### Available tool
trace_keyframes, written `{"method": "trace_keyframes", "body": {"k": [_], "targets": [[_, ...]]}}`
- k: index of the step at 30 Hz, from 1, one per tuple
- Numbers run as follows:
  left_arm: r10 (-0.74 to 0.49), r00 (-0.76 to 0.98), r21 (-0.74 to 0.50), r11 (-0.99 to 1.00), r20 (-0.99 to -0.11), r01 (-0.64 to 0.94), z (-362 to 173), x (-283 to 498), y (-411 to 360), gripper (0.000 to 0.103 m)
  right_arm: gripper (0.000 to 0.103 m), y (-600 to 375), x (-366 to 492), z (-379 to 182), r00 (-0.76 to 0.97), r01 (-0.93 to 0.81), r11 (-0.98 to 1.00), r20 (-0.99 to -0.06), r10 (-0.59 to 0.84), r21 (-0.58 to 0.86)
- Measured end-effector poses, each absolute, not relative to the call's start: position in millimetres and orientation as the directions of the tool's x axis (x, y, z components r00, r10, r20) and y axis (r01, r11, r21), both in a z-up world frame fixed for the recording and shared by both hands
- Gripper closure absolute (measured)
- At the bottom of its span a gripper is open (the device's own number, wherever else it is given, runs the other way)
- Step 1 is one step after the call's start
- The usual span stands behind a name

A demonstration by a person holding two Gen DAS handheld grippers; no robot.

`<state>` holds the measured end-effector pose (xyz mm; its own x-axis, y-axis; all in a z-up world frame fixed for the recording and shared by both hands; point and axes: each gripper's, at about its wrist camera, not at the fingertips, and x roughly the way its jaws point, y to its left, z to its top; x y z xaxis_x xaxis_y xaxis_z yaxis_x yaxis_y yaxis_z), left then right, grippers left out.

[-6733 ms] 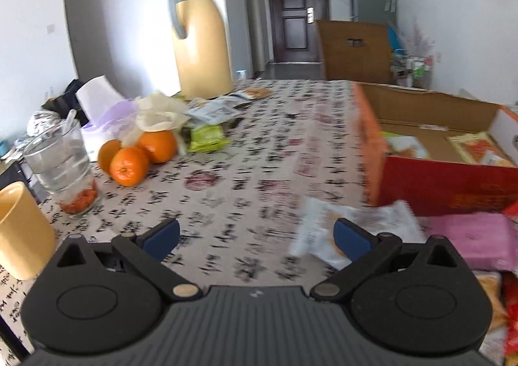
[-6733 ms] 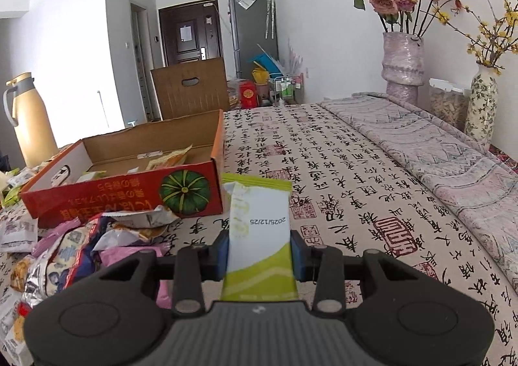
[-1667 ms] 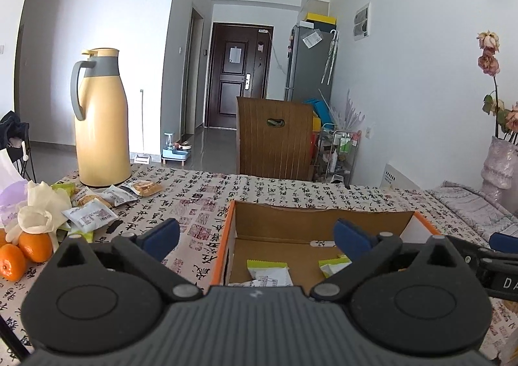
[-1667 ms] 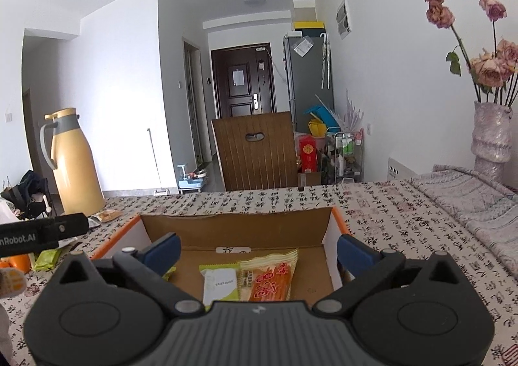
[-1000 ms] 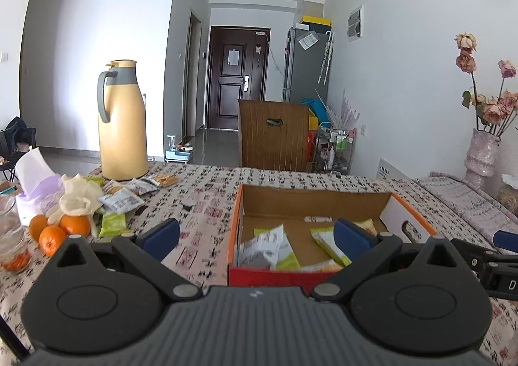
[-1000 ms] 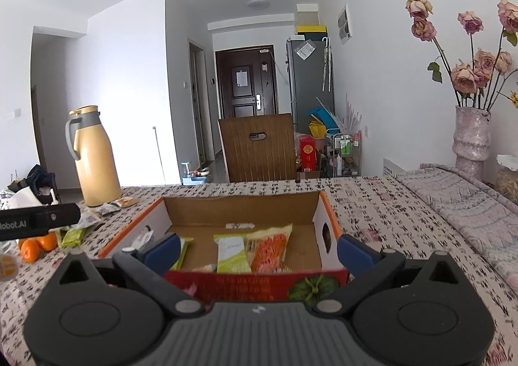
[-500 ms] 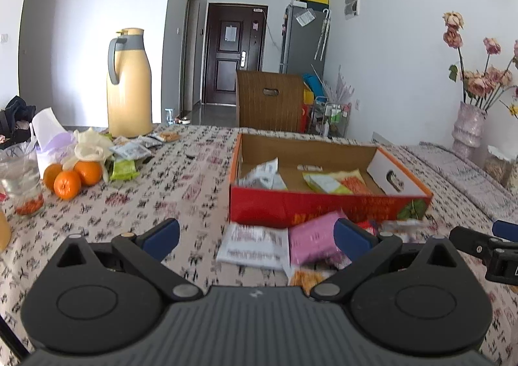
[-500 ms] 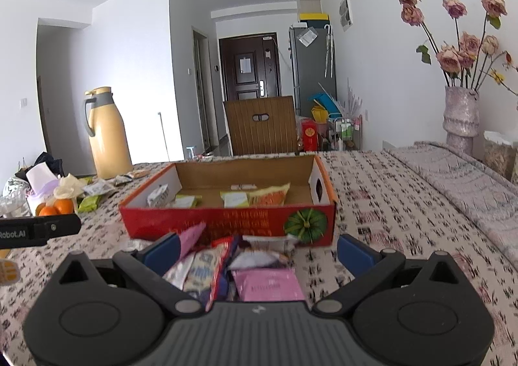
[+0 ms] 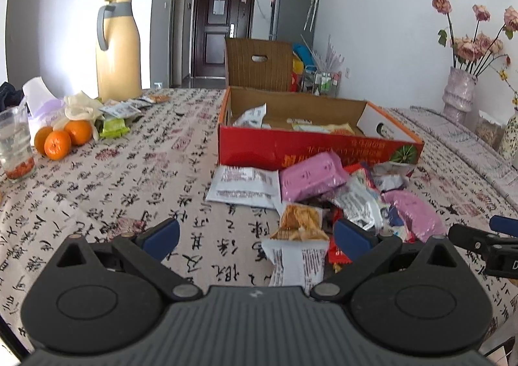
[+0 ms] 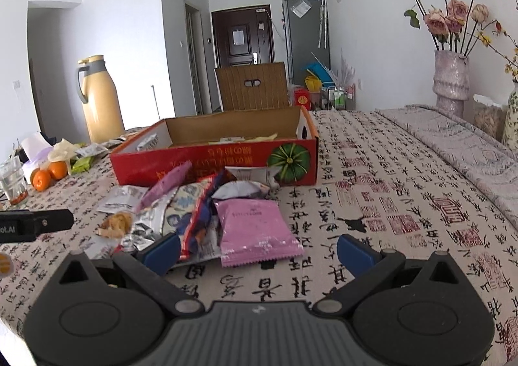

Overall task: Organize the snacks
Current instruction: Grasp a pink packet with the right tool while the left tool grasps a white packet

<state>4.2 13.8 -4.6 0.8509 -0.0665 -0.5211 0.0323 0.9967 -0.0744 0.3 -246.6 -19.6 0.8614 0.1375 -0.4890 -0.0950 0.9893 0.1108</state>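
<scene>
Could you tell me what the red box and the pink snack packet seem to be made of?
The red box looks like cardboard: brown matte inside, printed glossy outside. The pink snack packet seems a thin plastic film, smooth with a crimped serrated edge.

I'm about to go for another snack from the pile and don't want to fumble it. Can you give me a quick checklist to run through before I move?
1. Right gripper open and empty: ok.
2. Left gripper open and empty: ok.
3. Pink packet lies on top of the pile, just ahead of the right gripper: ok.
4. Box has free room for more snacks: ok.
5. The two grippers apart from each other: ok.
6. Pink packet free of its neighbours: cannot tell, its left edge meets other wrappers.
</scene>
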Motion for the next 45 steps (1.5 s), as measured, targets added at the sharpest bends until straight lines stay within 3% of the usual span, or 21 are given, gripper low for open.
{"method": "trace_keyframes", "body": {"k": [18, 26, 29, 36, 45], "targets": [[-0.07, 0.83, -0.106, 0.994, -0.554, 0.013, -16.5, 14.4, 21.1, 0.0, 0.003, -242.1, 46.6, -21.9, 0.833, -0.098, 0.994, -0.542, 0.111, 0.052], [-0.081, 0.83, -0.124, 0.992, -0.552, 0.015, -17.6, 14.5, 22.6, 0.0, 0.024, -237.4, 93.4, -33.6, 0.756, -0.122, 0.991, -0.641, 0.134, 0.062], [-0.08, 0.825, -0.118, 0.993, -0.56, 0.016, -19.3, 17.1, 22.4, 0.0, 0.025, -237.8, 102.9, -39.8, 0.738, -0.124, 0.988, -0.657, 0.151, 0.087], [-0.083, 0.817, -0.113, 0.993, -0.571, 0.023, -23.1, 22.8, 20.7, 0.0, 0.042, -232.4, 104.9, -47.3, 0.732, -0.142, 0.987, -0.663, 0.157, 0.077], [-0.075, 0.808, -0.099, 0.995, -0.585, 0.02, -24.9, 29.2, 18.3, 0.0, 0.042, -240.0, 78.7, -35.3, 0.804, -0.096, 0.994, -0.585, 0.104, 0.046]]}}
